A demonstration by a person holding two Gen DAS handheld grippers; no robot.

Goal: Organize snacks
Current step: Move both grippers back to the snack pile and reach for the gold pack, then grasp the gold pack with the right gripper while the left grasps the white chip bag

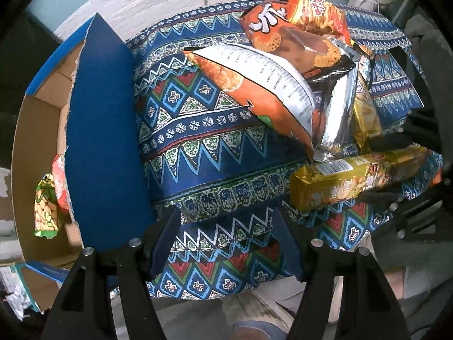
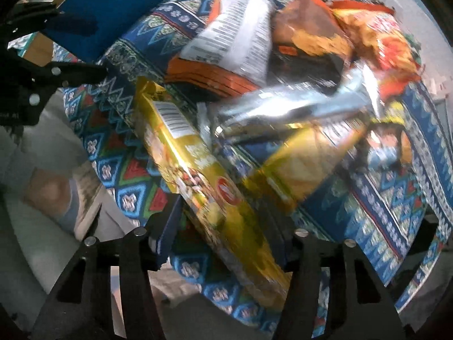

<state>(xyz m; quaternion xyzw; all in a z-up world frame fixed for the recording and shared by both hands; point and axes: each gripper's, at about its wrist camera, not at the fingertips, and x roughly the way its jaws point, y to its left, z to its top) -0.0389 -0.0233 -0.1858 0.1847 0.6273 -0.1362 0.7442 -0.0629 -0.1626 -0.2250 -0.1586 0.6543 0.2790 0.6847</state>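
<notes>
A long gold biscuit pack point(image 2: 198, 158) lies on the patterned cloth at the near edge of a snack pile. My right gripper point(image 2: 226, 226) points down over it, its pads against the pack's two long sides. The left wrist view shows the same gold pack point(image 1: 354, 178) with the right gripper point(image 1: 393, 168) pinching it. My left gripper point(image 1: 226, 226) hangs open over bare cloth, nothing between its fingers; it shows as the left gripper point(image 2: 85, 46) at upper left. The pile holds an orange bag with a white back point(image 1: 254, 85), an orange-brown bag point(image 1: 283, 36) and a silver bag point(image 1: 337, 124).
A cardboard box point(image 1: 36, 141) with a raised blue flap point(image 1: 104, 130) stands at the left, holding a green peanut bag point(image 1: 45, 206) and a red bag point(image 1: 61, 181). The clothed table's edge point(image 1: 212, 291) is near, with a person's shoe point(image 1: 254, 308) below.
</notes>
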